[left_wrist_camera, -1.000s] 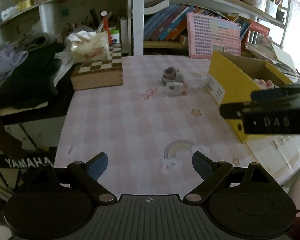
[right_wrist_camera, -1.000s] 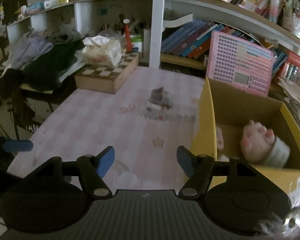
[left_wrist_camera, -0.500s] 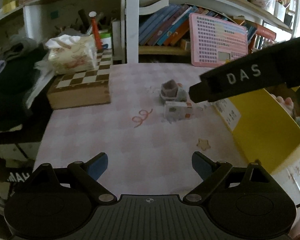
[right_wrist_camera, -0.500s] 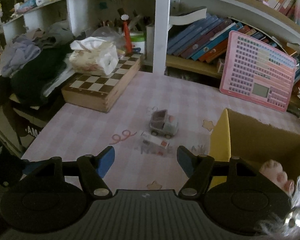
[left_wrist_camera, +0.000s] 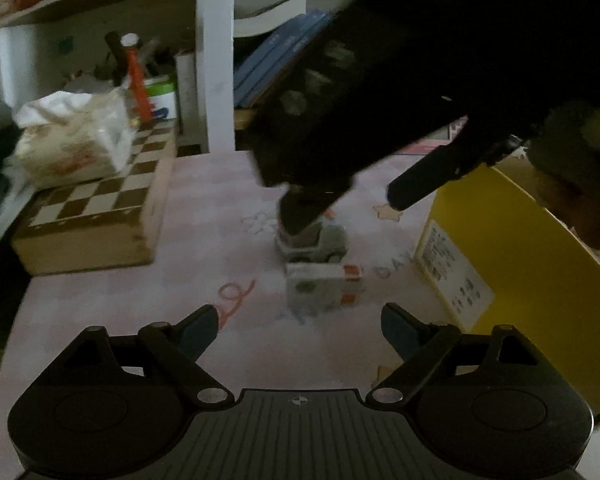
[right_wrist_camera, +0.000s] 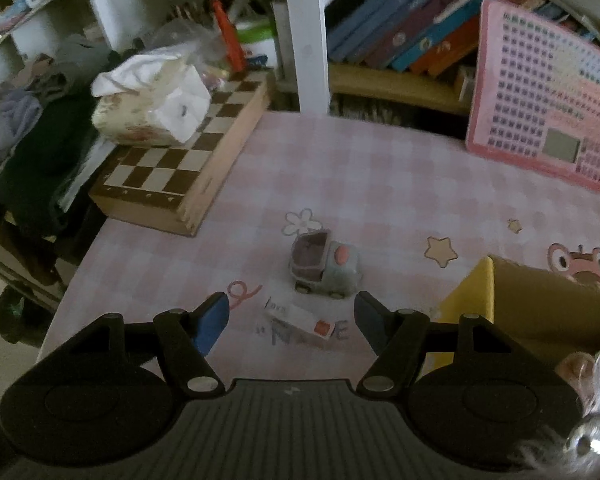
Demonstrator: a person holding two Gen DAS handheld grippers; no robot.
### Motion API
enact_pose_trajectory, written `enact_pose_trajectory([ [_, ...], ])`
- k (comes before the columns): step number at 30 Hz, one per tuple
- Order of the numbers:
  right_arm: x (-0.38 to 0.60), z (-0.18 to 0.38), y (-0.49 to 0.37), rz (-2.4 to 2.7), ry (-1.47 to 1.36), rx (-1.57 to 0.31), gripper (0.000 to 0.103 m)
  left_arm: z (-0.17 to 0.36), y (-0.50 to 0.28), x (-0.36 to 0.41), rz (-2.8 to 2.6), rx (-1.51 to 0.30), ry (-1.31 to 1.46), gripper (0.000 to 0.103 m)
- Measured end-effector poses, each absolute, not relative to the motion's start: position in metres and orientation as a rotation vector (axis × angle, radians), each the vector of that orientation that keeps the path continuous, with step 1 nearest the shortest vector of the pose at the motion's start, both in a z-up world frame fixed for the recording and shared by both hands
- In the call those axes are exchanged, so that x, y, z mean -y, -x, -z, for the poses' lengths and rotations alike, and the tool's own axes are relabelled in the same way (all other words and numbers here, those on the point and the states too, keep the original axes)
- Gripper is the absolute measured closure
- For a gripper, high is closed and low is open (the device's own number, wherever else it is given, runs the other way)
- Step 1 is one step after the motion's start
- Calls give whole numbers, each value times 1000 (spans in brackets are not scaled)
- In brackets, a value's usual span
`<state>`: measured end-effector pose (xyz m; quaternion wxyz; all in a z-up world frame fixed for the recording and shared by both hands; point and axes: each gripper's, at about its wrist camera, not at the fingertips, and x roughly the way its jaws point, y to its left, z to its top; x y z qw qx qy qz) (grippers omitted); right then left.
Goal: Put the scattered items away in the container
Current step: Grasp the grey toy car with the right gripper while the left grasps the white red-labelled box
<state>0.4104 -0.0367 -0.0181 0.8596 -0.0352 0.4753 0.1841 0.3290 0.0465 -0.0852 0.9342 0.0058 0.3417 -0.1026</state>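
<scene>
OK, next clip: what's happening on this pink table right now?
A person with tongs in each hand is tidying small items into the yellow box. Both tongs are empty and open. The right tongs hang over the small toy truck and the little white carton lying just in front of it. The left tongs, whose jaws have just been closing a little with nothing between them, face the same two items. Both are still on the table.

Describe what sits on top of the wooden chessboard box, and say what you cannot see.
A tissue pack with white tissue sticking out lies on the chessboard box, at its far end. The squares under the pack are covered; the box is closed, so its inside is hidden.
</scene>
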Motion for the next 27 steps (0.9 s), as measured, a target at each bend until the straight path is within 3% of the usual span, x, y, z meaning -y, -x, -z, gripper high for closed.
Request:
enact_pose_trajectory([
  [10,26,40,-471,-362,78,-1158,35,103,-363,-32,218,-711,-3,19],
  [16,24,58,-495,-331,68,-1226,34,109,-371,-30,213,-727,7,32],
  [19,25,66,-502,-317,63,-1249,34,112,-371,-31,212,-724,-1,47],
  [27,26,84,-510,-286,62,-1282,36,110,-363,-41,204,-726,13,49],
])
